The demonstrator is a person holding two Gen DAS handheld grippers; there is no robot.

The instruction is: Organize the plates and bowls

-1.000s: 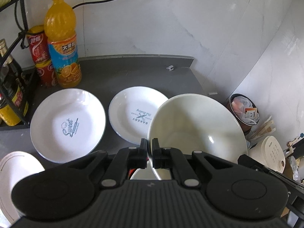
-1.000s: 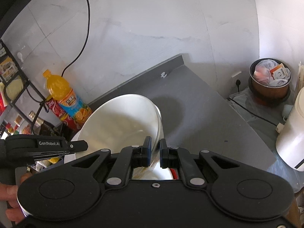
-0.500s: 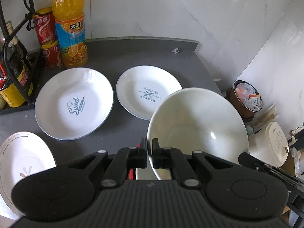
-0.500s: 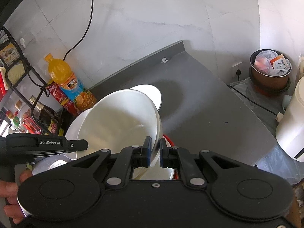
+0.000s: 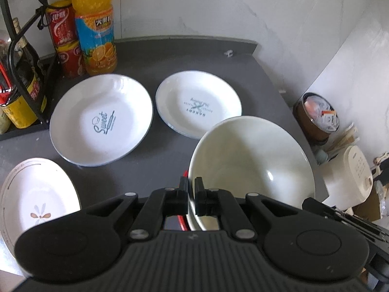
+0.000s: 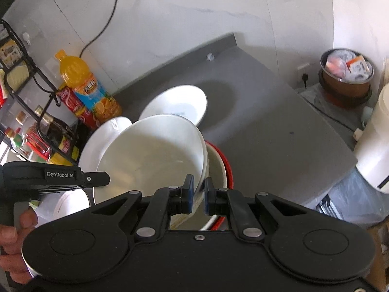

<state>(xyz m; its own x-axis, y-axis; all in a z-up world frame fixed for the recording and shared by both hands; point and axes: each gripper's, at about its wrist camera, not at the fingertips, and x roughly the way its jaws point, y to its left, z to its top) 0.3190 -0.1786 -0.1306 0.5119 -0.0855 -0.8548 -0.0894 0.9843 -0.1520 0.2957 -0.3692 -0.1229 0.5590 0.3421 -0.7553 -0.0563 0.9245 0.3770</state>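
A: What is the biggest thing before you?

B: The grey counter (image 5: 150, 56), filling the middle of my left view. On it lie three plates: the "Sweet" plate (image 5: 102, 119) left of centre, the bakery plate (image 5: 198, 103) at centre, and a leaf-patterned plate (image 5: 34, 194) at lower left.

A: And the bowl?

B: The large white bowl (image 5: 250, 168) sits at lower right of the left view, tilted. My left gripper (image 5: 191, 193) is clenched on its near rim; my right gripper (image 6: 198, 194), bottom centre of the right view, is clamped on the opposite rim. So I carry it with both hands.

A: What has changed in the last second?

B: The plates have slid down toward the middle of the left view, and the orange juice bottle (image 5: 94, 24) has crept into the upper left corner. In the right view a red-rimmed bowl (image 6: 220, 168) has come out from under the white one, just right of it, where earlier only a sliver showed. Both grips have stayed tight.

A: Meaning?

B: I judge I am lowering the white bowl to nest into the red-rimmed one. The plates remain unstacked, so most of the sorting is ahead.
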